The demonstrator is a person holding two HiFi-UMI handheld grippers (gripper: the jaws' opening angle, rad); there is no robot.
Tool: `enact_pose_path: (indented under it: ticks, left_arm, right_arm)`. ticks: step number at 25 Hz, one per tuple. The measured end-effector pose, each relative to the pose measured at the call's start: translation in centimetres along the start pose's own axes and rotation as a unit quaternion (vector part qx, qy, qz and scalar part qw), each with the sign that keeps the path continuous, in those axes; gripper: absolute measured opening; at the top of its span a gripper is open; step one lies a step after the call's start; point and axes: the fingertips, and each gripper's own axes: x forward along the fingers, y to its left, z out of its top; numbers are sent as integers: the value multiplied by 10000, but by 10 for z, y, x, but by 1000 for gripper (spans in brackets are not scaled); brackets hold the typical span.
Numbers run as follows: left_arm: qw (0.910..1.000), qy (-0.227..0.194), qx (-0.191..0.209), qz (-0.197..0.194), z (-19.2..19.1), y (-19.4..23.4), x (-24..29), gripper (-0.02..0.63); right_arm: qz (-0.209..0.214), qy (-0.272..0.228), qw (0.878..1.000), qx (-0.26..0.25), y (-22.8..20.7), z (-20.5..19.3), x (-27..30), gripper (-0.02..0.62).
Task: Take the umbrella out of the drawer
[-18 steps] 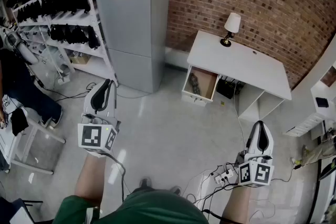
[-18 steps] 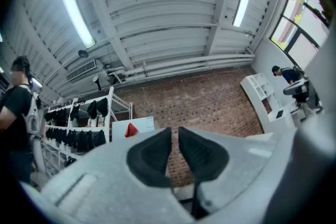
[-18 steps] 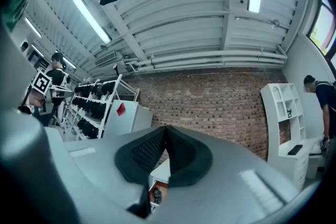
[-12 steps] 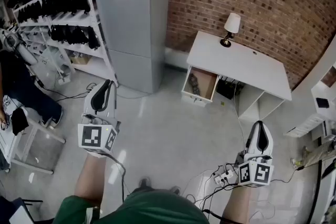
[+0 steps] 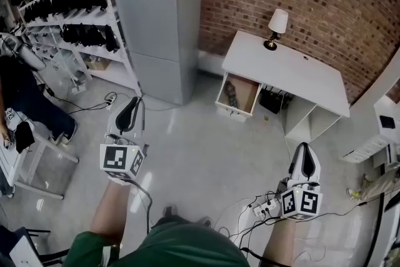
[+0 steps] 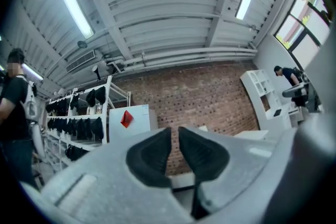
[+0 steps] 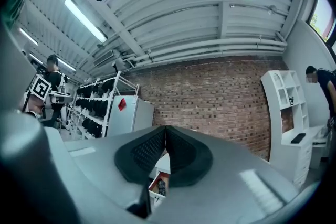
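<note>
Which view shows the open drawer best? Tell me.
Head view: the open brown-lined drawer shows whole from above. The right gripper view catches a sliver below its jaws; the left gripper view shows none.

Left gripper (image 5: 129, 119) jaws closed and empty, right gripper (image 5: 304, 161) jaws closed and empty, both forearms outstretched

Long white fluorescent ceiling tubes (image 6: 73, 2) give bright, even light with only faint shadows. The glossy pale-grey floor (image 5: 194, 159) carries a soft sheen in front of the tall grey refrigerator (image 5: 164, 22). Both gripper views bend strongly and darken at their corners. The left tongs (image 6: 174, 136), close to the lens, look slightly soft.
</note>
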Motion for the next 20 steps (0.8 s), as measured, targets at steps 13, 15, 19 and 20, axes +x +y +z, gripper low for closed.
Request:
enact_pose_path:
  ticks: [13, 15, 19, 20]
  left_arm:
    - [9954, 849, -192, -403, -72, -76, 9, 89]
    - [9948, 886, -229, -438, -82, -78, 24, 101]
    - [9938, 919, -390, -491, -105, -75, 60, 125]
    - [9936, 912, -439, -502, -111, -72, 70, 126]
  right_arm:
    - [53, 432, 9982, 415, -41, -54, 12, 2]
    - [23, 479, 9980, 409, -46, -60, 26, 3]
    - [-32, 608, 9974, 398, -51, -73, 59, 14]
    - [-33, 653, 9971, 380, -52, -76, 69, 21]
